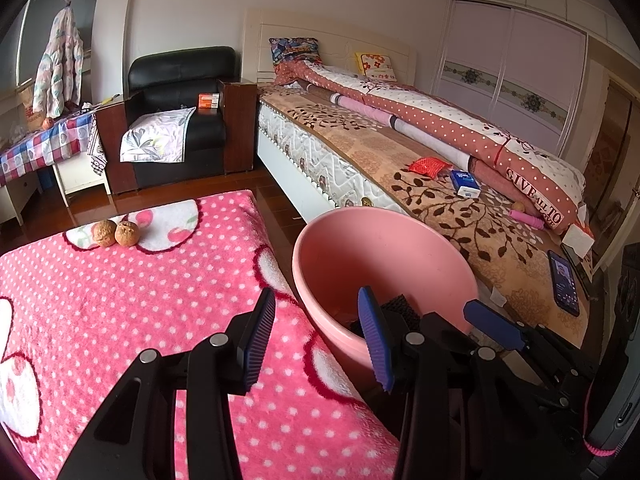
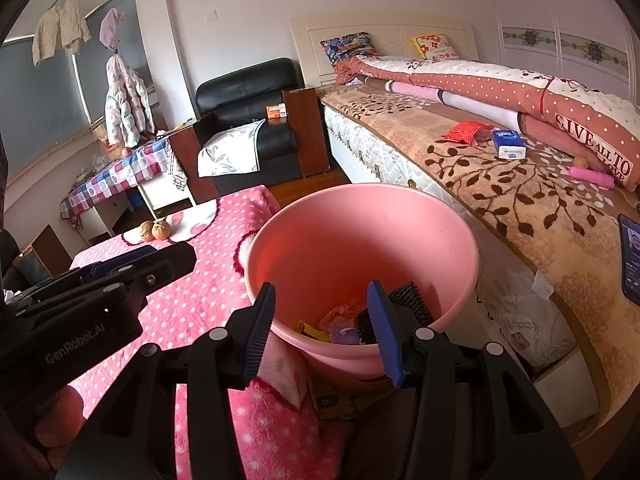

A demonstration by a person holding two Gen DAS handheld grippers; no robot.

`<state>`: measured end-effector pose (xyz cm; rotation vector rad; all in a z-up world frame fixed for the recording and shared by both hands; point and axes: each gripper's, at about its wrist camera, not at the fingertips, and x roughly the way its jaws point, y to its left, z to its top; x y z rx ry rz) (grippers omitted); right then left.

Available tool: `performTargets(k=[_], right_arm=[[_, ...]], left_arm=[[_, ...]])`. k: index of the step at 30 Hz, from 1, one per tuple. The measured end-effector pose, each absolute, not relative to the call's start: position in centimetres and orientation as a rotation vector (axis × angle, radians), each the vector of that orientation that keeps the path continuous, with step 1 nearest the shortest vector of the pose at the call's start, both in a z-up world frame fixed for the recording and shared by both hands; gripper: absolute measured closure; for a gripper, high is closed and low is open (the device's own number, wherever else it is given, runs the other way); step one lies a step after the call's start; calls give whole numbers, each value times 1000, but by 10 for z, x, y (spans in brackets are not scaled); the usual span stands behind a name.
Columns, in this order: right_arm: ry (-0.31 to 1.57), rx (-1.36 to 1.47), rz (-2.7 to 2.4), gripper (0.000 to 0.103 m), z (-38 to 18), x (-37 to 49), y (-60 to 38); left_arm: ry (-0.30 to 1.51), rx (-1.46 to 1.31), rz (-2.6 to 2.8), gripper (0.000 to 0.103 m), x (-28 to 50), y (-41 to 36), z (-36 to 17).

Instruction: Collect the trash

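Observation:
A pink plastic bin (image 1: pixel 340 240) (image 2: pixel 340 232) stands between the pink polka-dot blanket (image 1: pixel 120 300) (image 2: pixel 192 280) and the bed. Inside it lie crumpled wrappers (image 2: pixel 340 320) and a black brush-like object (image 2: pixel 412 304). My left gripper (image 1: pixel 316 344) is open and empty, over the blanket's edge beside the bin's rim. My right gripper (image 2: pixel 324 332) is open and empty, just above the bin's near rim; it also shows in the left wrist view (image 1: pixel 492 324). Two walnuts (image 1: pixel 116 233) (image 2: pixel 155 230) rest at the blanket's far end. A red packet (image 1: pixel 428 167) (image 2: pixel 466 132) lies on the bed.
On the bed (image 1: pixel 460 208) lie a blue-white tissue pack (image 1: pixel 465 184), a pink cylinder (image 1: pixel 528 219), a phone (image 1: pixel 564 283) and a rolled quilt. A black armchair (image 1: pixel 176 100) with an orange box stands behind; a checkered table (image 1: pixel 44 144) is at the left.

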<state>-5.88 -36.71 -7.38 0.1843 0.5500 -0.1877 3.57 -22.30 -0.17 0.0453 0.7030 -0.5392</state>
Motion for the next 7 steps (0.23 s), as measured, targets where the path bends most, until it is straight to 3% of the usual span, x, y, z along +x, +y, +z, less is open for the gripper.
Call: performTargets(k=[7], right_arm=[[550,184,-188,54,-74,-58,-366]], left_arm=[[708,41,-542,60,37,-221,-2]])
